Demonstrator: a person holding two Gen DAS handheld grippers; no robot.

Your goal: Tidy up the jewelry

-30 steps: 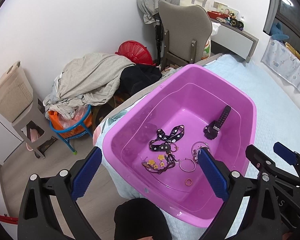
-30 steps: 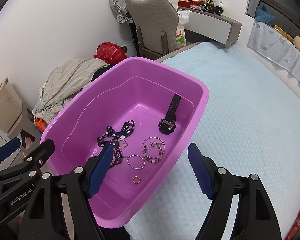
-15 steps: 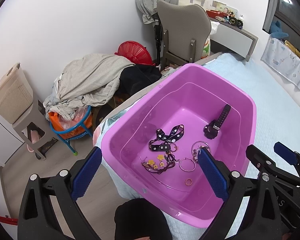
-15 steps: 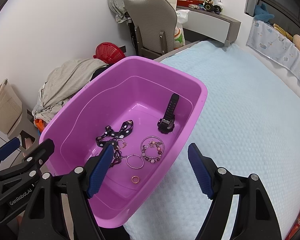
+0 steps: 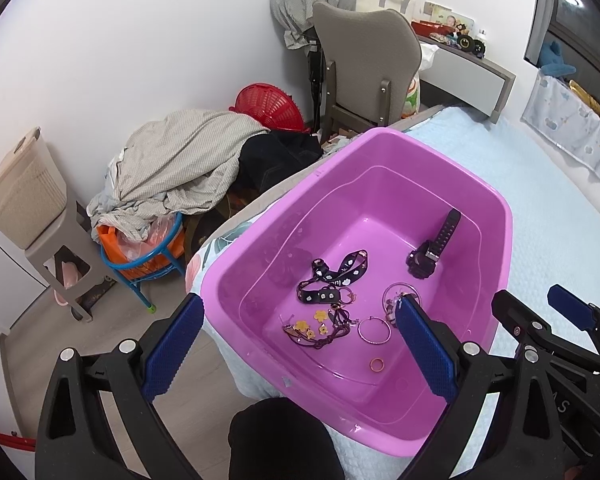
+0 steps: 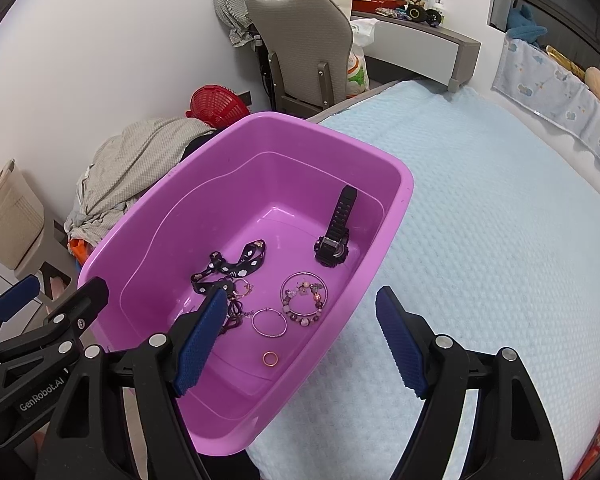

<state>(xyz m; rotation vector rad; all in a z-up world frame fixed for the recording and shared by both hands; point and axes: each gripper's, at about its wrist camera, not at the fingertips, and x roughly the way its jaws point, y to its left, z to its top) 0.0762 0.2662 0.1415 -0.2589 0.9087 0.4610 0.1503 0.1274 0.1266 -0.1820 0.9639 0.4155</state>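
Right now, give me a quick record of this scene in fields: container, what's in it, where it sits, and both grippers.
container: purple plastic tub
surface: light blue bed cover
contents: black watch, patterned black strap, beaded bracelet, thin bangle, small ring, yellow flower charms
left gripper: open, empty, above tub
right gripper: open, empty, over tub's right rim

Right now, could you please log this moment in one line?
left gripper: open | right gripper: open | jewelry in pink tub | black watch untouched
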